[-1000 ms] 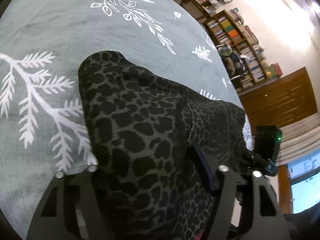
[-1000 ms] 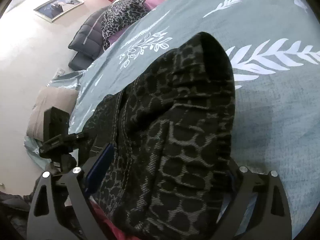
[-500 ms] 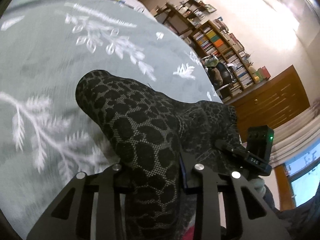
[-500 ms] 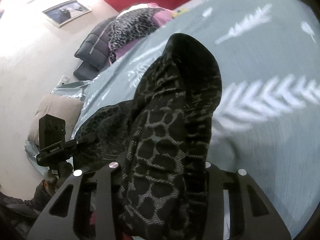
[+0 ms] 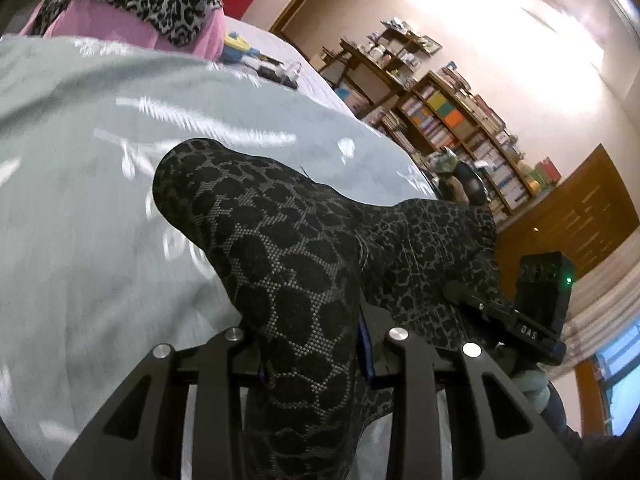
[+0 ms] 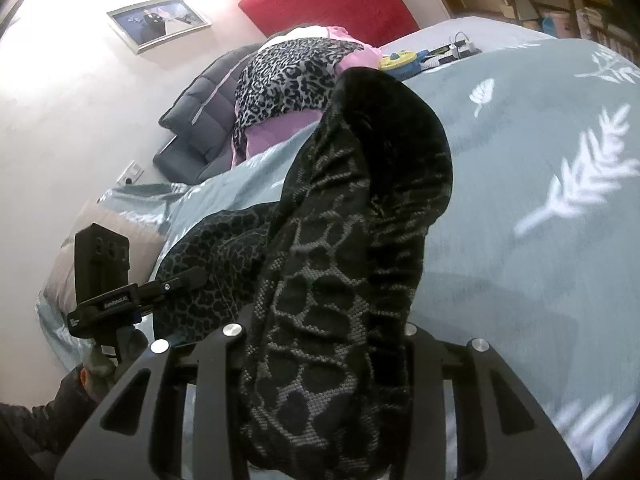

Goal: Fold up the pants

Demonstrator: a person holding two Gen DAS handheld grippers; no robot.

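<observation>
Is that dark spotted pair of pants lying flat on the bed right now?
No. The pants are bunched and lifted off the grey-green blanket, pinched in the right gripper.

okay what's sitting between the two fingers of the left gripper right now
A bunched fold of the dark spotted pants fills the gap in the left gripper, pinched between its fingers. The left wrist view shows it.

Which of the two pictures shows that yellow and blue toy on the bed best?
The right wrist view: the yellow and blue toy sits sharp, beyond the pants. The left wrist view catches only part of it beside pink cloth.
</observation>
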